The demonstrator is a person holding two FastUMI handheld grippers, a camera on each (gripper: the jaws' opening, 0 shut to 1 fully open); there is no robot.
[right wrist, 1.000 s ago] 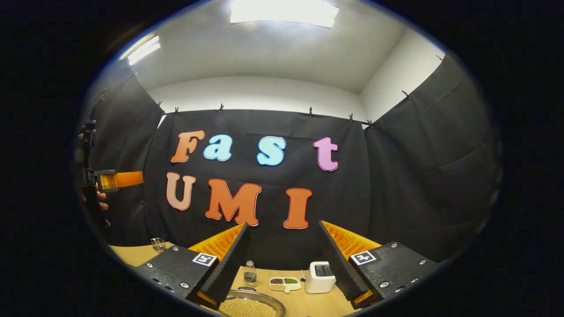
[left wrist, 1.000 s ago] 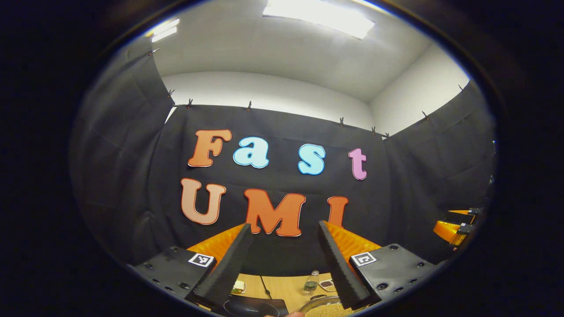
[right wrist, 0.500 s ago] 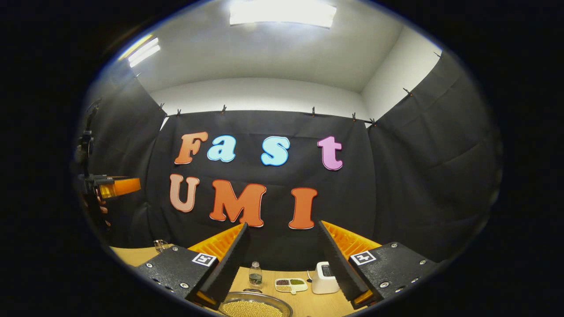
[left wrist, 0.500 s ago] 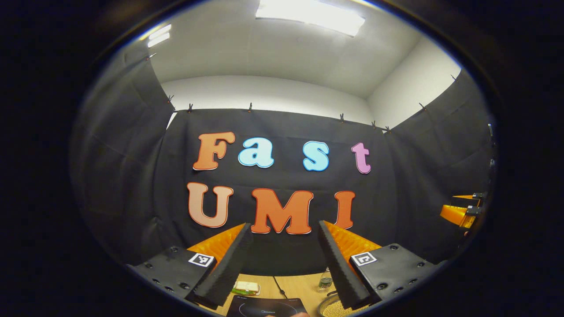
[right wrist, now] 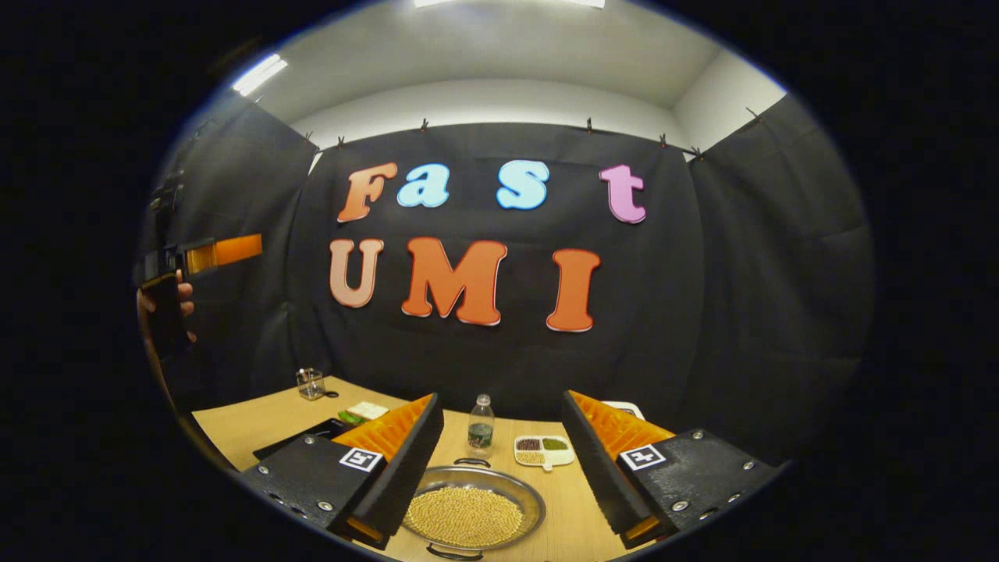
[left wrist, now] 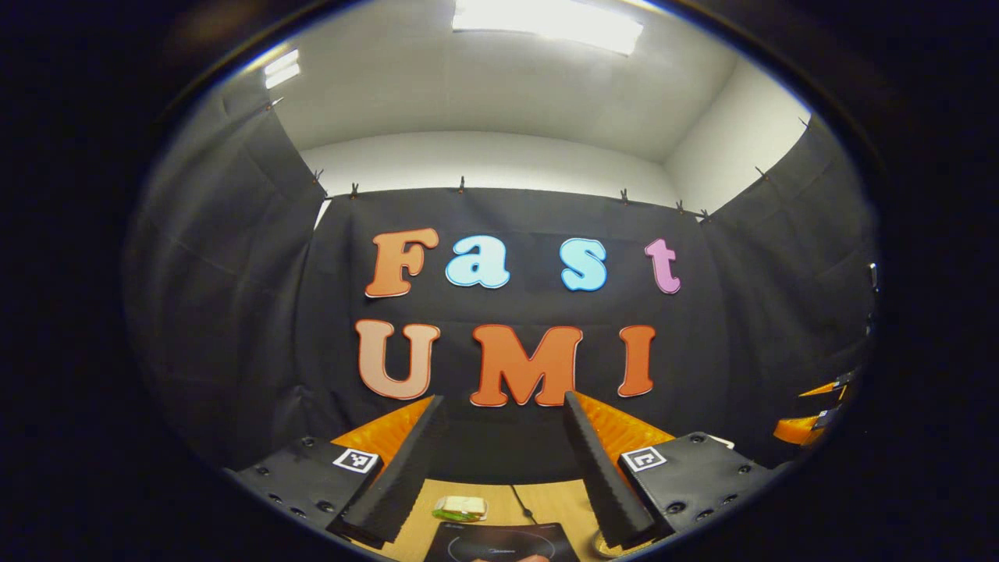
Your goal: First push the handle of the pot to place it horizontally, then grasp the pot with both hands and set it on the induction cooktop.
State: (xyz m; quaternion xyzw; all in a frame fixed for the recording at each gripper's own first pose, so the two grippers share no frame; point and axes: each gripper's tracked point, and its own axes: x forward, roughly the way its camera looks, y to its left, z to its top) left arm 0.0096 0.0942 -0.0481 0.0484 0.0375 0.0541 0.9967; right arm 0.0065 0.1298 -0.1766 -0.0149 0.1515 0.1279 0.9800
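A shallow metal pot (right wrist: 468, 515) full of yellow beans sits on the wooden table (right wrist: 242, 425), one loop handle on its far side and one on its near side. My right gripper (right wrist: 503, 398) hangs open above it, the pot showing low between the fingers. The black induction cooktop (left wrist: 499, 542) lies on the table below my open left gripper (left wrist: 503, 402), with nothing between the fingers. A sliver of the pot rim (left wrist: 599, 543) shows by the right finger. A corner of the cooktop (right wrist: 312, 432) lies left of the pot. A hand (right wrist: 183, 297) holds the left gripper (right wrist: 226, 250) high at the left.
Behind the pot stand a small bottle (right wrist: 480, 417) and a divided dish (right wrist: 544, 450) of beans. A glass (right wrist: 310, 382) is at the table's far left, a wrapped snack (left wrist: 460, 509) beyond the cooktop. The right gripper (left wrist: 812, 425) appears at the far right edge.
The right gripper has tipped downward, bringing the pot and more of the table into view. The left gripper has swung left, centring the cooktop and pushing the pot toward the right edge.
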